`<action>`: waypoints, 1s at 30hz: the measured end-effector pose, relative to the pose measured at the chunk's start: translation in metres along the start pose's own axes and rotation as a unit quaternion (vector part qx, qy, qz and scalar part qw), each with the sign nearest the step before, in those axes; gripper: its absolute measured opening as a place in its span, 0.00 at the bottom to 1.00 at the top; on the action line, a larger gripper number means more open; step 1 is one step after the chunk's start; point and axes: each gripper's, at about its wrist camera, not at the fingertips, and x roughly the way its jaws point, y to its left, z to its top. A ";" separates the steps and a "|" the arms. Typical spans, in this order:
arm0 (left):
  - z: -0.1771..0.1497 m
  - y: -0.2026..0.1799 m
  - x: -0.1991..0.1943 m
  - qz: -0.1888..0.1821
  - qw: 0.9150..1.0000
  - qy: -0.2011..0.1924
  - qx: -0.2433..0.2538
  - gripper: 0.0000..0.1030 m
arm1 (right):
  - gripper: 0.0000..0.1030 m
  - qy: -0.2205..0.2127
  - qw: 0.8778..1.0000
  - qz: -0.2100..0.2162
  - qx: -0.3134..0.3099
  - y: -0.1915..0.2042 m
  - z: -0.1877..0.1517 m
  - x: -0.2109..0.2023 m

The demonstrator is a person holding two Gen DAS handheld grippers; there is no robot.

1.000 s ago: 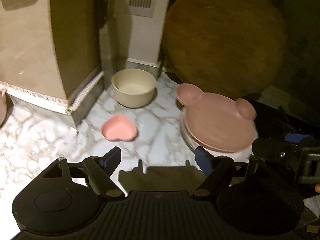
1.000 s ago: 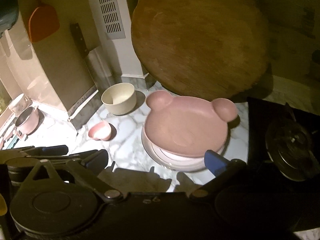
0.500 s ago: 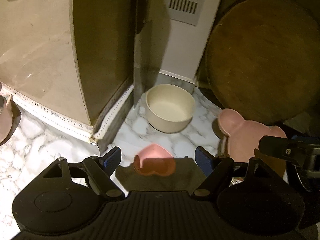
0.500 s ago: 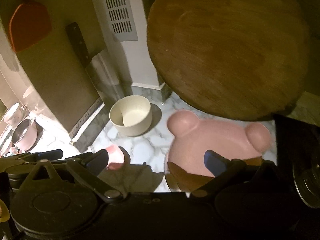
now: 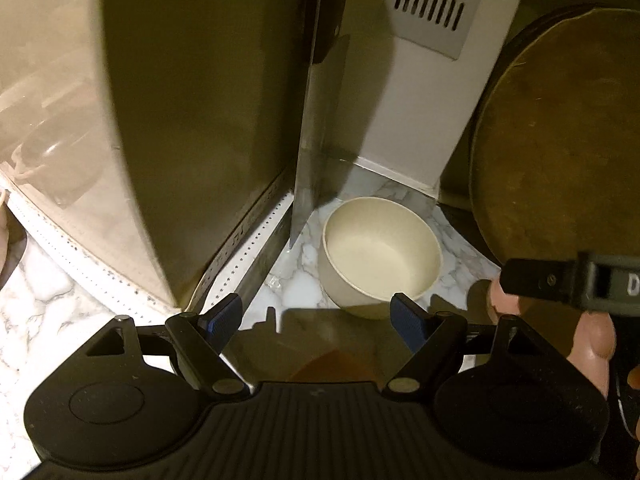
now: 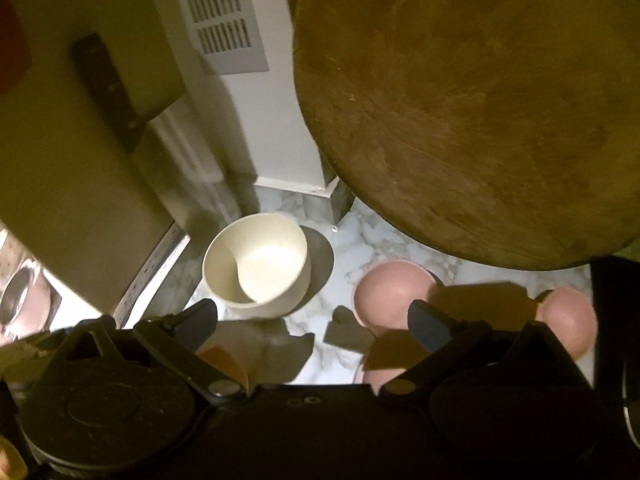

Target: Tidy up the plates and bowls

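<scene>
A cream bowl (image 5: 382,256) (image 6: 256,264) stands upright on the marble counter in the back corner. My left gripper (image 5: 316,316) is open just short of its near rim, with nothing between the fingers. A small pink heart bowl (image 6: 220,360) lies in shadow under that gripper. The pink bear-shaped plate (image 6: 392,292) rests on a stack to the right, its two ears showing. My right gripper (image 6: 312,320) hovers open over the plate's near part and holds nothing. In the left wrist view, part of the right gripper (image 5: 560,280) crosses the right edge above one plate ear (image 5: 500,300).
A large round wooden board (image 6: 480,100) leans against the wall behind the plate. A cleaver (image 6: 108,88) hangs on the left panel, its blade (image 5: 312,140) reaching down close to the cream bowl. A vent grille (image 5: 432,4) sits above. A pink pot (image 6: 20,308) is far left.
Both grippers have moved forward into the corner. The cream bowl now looks much nearer, the heart bowl has slid under the left gripper, and the plate is half hidden under the right gripper.
</scene>
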 end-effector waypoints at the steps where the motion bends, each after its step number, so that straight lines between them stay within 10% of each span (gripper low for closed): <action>1: 0.001 0.000 0.004 0.004 1.000 0.000 -0.004 0.78 | 0.98 0.003 1.000 -0.001 0.000 -0.001 0.003 0.007; 12: 0.011 -0.003 0.039 0.024 0.998 0.003 -0.052 0.78 | 0.90 0.011 1.000 -0.005 -0.004 -0.001 0.030 0.064; 30: 0.016 -0.003 0.068 0.034 0.995 0.019 -0.091 0.74 | 0.43 0.048 0.999 -0.011 -0.019 0.007 0.046 0.125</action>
